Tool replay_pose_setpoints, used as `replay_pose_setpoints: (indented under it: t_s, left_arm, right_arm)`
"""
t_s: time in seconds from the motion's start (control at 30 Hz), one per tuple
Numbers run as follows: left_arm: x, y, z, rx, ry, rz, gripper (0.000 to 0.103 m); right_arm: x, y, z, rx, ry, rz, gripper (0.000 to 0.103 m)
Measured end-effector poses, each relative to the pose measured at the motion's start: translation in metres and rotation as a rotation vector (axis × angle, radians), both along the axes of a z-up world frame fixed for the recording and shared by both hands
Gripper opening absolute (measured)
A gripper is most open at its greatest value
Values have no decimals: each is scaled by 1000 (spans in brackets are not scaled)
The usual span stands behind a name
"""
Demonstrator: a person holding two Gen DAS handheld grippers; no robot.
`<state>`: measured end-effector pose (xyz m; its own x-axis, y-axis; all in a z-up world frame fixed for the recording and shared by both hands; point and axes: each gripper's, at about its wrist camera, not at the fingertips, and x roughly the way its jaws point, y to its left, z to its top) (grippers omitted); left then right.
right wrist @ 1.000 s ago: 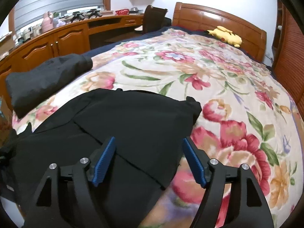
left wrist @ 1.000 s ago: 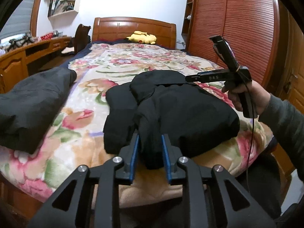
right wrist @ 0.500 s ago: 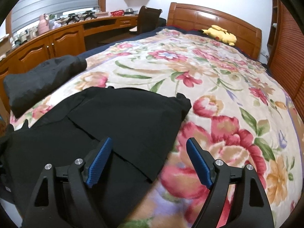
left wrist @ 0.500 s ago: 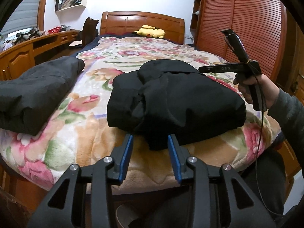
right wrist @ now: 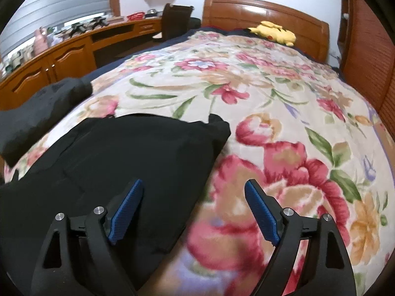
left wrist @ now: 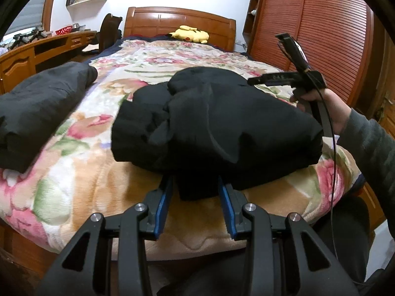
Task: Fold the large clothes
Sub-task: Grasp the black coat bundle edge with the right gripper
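**Bedroom in wood and flowers**

A floral fleece blanket [right wrist: 284, 103] covers the bed below a polished wooden headboard [left wrist: 180, 21], where a yellow plush toy [left wrist: 188, 34] lies. A long wooden desk [right wrist: 74, 51] runs along the left wall, a dark chair [right wrist: 176, 16] beside it. Reddish louvred wardrobe doors [left wrist: 321, 32] stand right.

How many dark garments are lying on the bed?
2. One black folded garment lies near the foot edge of the floral blanket, in front of both cameras. A dark grey bundle lies at the desk-side edge. Others may be hidden.
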<state>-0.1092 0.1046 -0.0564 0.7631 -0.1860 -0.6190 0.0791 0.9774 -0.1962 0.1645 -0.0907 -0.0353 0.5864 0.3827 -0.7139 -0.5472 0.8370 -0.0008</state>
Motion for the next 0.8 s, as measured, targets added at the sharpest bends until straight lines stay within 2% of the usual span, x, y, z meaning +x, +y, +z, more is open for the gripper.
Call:
replay_pose_setpoints:
  t_s: [0.27, 0.47, 0.53, 0.63, 0.67, 0.73, 0.8]
  left_arm:
    - [8, 1, -7, -52, 8, -2, 36]
    - [11, -3, -8, -40, 3, -16, 36]
    - [11, -2, -9, -47, 6, -28, 27]
    - [8, 2, -6, -61, 5, -32, 14]
    - [7, 2, -5, -64, 1, -31, 11]
    - [5, 4, -3, -66, -2, -26, 7]
    - [2, 2, -2, -64, -12, -14, 6]
  right_arm:
    - [34, 0, -16, 40, 74, -25, 90]
    - [50, -1, -33, 104, 200, -9, 90]
    - [55, -2, -38, 128, 259, 5, 90]
    - [60, -6, -44, 185, 338, 41, 80]
    - [59, -7, -45, 203, 353, 52, 77]
    - [56, -7, -45, 231, 375, 72, 63]
    - [51, -4, -42, 223, 366, 79, 56]
